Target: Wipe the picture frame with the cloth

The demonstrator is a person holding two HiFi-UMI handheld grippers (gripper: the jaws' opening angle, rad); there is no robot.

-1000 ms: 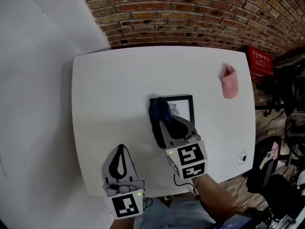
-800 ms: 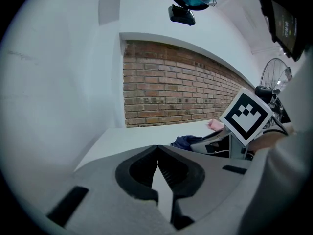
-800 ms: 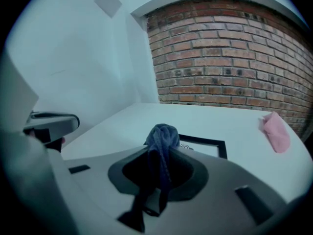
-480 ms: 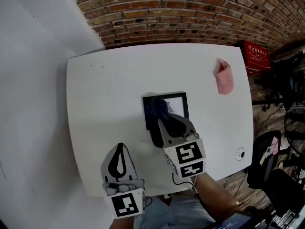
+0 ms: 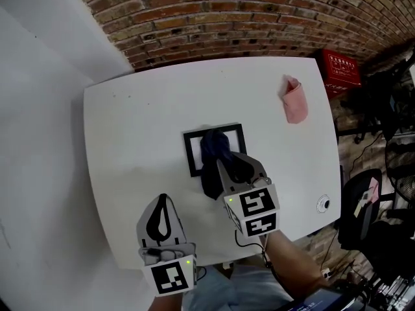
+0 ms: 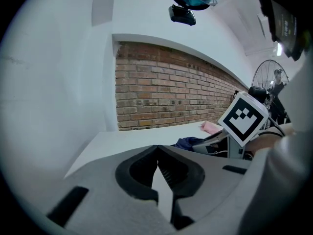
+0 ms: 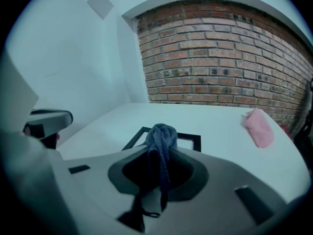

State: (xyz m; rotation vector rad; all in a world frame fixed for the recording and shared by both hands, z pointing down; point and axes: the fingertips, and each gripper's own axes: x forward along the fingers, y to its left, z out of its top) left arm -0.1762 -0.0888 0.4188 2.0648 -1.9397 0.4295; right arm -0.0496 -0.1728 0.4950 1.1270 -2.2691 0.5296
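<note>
Looking at the frame (image 5: pixel 193 153), we find it flat at the centre of the head view, in the middle of the table (image 5: pixel 136 128). The cloth (image 5: pixel 213 155) lies bunched over its middle. A second ago that dark bundle sat along the frame's left border; it now covers the centre and leaves a white strip of glass bare on the left. We judge that a wiping stroke is running left to right, with the right part still to do.

The right gripper (image 5: pixel 222 163) pinches the cloth. Its own view shows the fabric squeezed between the jaws, mounding up ahead of them and trailing down behind. The frame's black far corner shows just past the bundle.

The left gripper (image 5: pixel 164 201) hangs at the lower left of the frame, near the table's front edge and well apart from the frame. Its jaws are pressed together on nothing, so we see nothing bracing the frame, which could slide under the stroke.

Further out, a pink cloth (image 5: pixel 294 102) lies at the upper right of the table, and a small round fitting (image 5: pixel 322 204) sits at the lower right. A red crate (image 5: pixel 342 70) stands beyond the table by the brick wall (image 5: pixel 259 11). None of these lies in the cloth's path
</note>
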